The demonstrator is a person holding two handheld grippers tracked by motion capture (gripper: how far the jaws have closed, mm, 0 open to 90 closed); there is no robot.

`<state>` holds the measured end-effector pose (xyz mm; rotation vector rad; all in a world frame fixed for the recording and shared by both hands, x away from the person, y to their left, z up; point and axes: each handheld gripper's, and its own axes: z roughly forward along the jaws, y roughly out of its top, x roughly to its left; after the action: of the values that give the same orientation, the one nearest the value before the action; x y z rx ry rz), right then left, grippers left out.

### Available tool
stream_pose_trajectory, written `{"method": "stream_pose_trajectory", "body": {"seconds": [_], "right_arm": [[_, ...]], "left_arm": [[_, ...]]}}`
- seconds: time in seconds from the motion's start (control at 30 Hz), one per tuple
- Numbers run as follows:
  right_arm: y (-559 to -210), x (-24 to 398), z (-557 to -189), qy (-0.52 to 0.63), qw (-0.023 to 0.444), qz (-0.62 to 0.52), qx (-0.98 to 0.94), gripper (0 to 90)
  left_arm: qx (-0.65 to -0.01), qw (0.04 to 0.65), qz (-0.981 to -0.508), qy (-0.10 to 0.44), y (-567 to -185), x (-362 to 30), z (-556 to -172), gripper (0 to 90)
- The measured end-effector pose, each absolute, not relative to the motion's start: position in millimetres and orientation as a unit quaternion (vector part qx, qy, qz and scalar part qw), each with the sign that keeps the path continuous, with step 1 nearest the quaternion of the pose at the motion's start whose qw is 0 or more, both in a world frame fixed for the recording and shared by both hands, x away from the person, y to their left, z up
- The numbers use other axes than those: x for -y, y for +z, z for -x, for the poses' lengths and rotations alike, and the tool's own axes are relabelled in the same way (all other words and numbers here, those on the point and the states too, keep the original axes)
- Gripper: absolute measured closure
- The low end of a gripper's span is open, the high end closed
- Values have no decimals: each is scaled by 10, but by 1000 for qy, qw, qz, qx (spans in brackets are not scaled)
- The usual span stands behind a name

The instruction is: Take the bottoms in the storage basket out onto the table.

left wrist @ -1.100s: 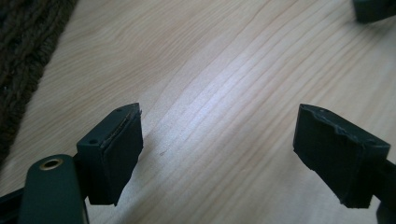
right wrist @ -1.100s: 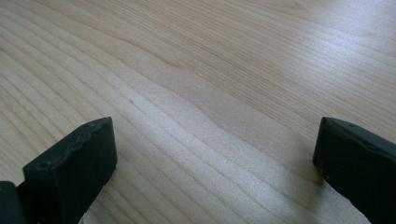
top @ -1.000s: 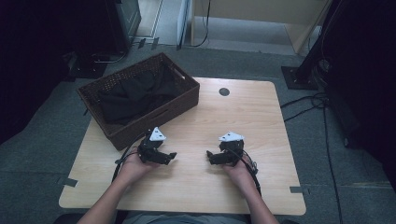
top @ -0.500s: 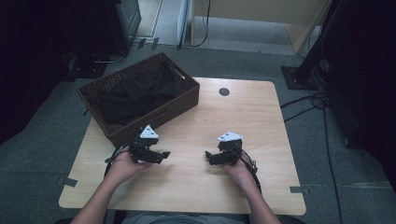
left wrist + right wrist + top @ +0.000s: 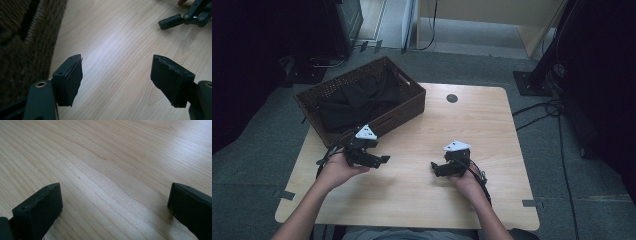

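Black cloth (image 5: 354,100) heaped in wicker basket (image 5: 409,107): soft, light, floppy, pinch a raised fold. Left gripper (image 5: 379,159) just beside basket, jaws apart after closing slightly, empty; right gripper (image 5: 437,169) well apart, jaws apart, empty

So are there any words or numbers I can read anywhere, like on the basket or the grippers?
None: no words, numbers or signs can be read.
Wicker basket: no label in view.
Left gripper and right gripper: no writing to be seen.
Table: plain wood with a dark round spot, no text.
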<state>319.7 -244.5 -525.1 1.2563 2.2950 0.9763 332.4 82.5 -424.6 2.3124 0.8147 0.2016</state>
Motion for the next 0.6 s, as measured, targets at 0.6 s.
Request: {"method": "stream_pose_trajectory", "body": {"seconds": [0.6], "right_arm": [[-5251,2447,-3197,344,174,-442,-810,0]], "left_arm": [[-323,358,-871,97,-3818,-1085,-3724,403]]}}
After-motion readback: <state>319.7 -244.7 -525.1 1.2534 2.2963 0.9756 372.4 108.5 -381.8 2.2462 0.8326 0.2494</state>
